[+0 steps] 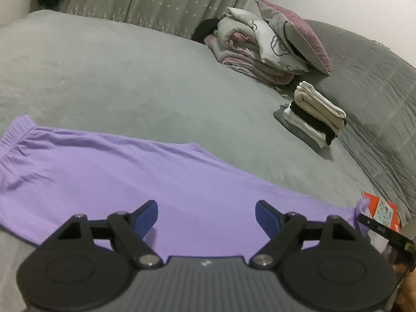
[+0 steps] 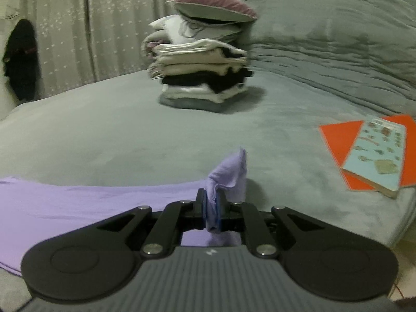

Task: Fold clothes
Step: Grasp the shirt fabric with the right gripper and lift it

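A lilac garment [image 1: 109, 171] lies flat across the near part of the grey bed, its elastic waistband at the far left. My left gripper [image 1: 206, 217] is open and empty, hovering over the garment's middle. My right gripper [image 2: 211, 209] is shut on the garment's right end [image 2: 231, 174], which bunches up above the pads; the rest of the cloth [image 2: 65, 208] stretches away to the left. In the left wrist view part of the right gripper [image 1: 382, 231] shows at the far right, beside the lifted corner.
A stack of folded white, beige and black clothes [image 1: 312, 114] [image 2: 205, 78] sits further back on the bed. Behind it are piled bedding and a pink pillow [image 1: 293, 36]. An orange folder with a book [image 2: 374, 153] lies at the right. A grey quilt [image 2: 338, 41] and curtain lie beyond.
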A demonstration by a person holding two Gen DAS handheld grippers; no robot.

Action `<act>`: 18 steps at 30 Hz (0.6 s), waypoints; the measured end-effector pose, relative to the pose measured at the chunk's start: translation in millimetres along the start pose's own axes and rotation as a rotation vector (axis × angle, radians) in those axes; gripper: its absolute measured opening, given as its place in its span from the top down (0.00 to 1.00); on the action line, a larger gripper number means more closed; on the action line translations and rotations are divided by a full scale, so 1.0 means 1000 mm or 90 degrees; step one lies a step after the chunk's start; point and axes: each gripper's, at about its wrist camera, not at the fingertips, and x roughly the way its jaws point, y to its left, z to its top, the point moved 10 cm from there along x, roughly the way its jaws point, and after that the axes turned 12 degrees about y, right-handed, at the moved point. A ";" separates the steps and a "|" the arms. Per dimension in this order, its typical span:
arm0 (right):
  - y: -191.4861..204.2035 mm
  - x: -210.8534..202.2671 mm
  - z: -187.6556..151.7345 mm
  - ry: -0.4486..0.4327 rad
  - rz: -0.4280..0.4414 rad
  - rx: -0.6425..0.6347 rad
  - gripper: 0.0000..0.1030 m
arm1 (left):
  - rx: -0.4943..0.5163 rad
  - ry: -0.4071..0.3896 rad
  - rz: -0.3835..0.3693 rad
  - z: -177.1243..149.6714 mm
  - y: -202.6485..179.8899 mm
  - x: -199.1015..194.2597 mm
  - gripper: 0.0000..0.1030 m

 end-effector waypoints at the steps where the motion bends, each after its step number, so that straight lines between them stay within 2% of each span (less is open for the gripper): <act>1: 0.009 0.001 0.001 0.004 0.011 -0.005 0.91 | -0.002 0.003 -0.002 -0.001 0.001 0.000 0.19; 13: 0.099 0.005 0.005 0.029 0.108 -0.071 0.91 | -0.040 0.014 -0.020 -0.001 0.014 0.001 0.19; 18: 0.133 0.008 0.004 0.042 0.149 -0.086 0.91 | -0.067 0.010 -0.008 0.001 0.025 -0.003 0.19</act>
